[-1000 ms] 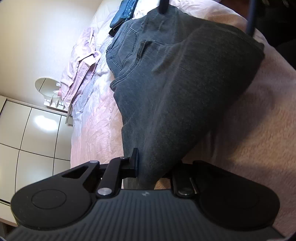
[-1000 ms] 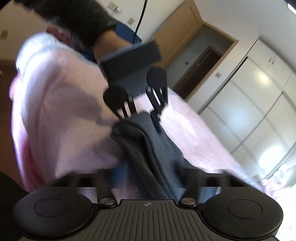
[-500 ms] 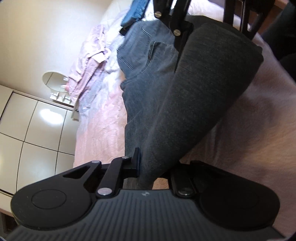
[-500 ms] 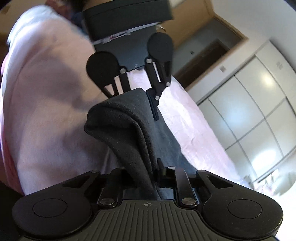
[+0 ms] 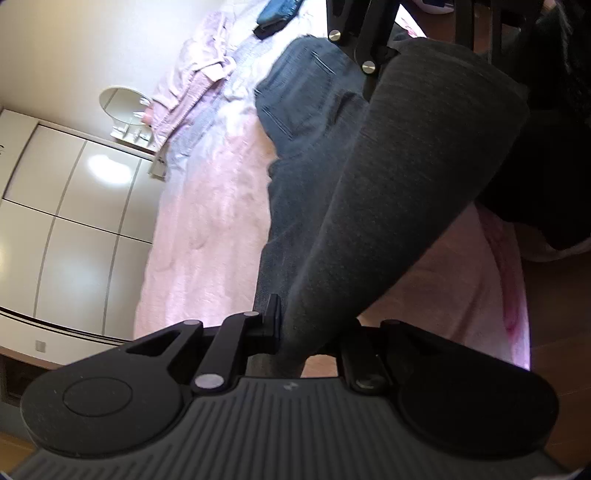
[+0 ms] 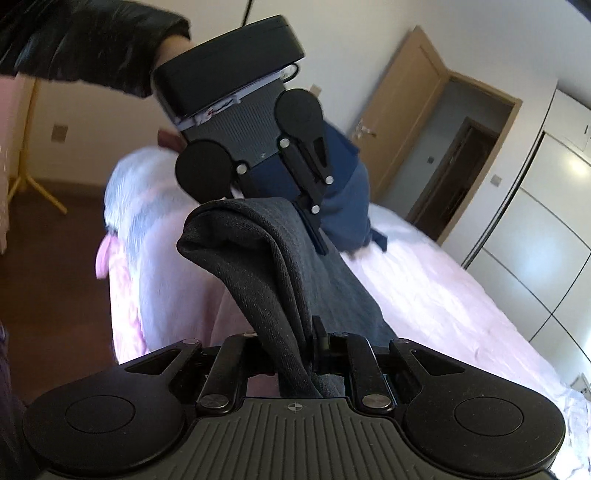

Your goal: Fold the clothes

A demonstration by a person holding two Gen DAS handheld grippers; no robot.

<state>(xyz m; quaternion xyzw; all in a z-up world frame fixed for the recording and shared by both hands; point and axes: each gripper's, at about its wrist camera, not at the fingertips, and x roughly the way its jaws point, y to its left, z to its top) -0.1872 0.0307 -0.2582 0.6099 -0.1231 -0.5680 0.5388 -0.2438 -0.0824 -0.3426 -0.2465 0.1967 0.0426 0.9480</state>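
Left wrist view: left hand-held gripper (image 5: pixel 295 332) clamps dark grey denim jeans (image 5: pixel 388 184); right hand-held gripper (image 6: pixel 308 354) likewise clamps them, at 12 o'clock. Jeans hang above pink-covered bed (image 5: pixel 207 221).

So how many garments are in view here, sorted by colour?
Dark grey: 1, the jeans held by both grippers
Pink: 1, the crumpled top on the bed
Blue: 1, the folded piece at the bed's far end
Total: 3
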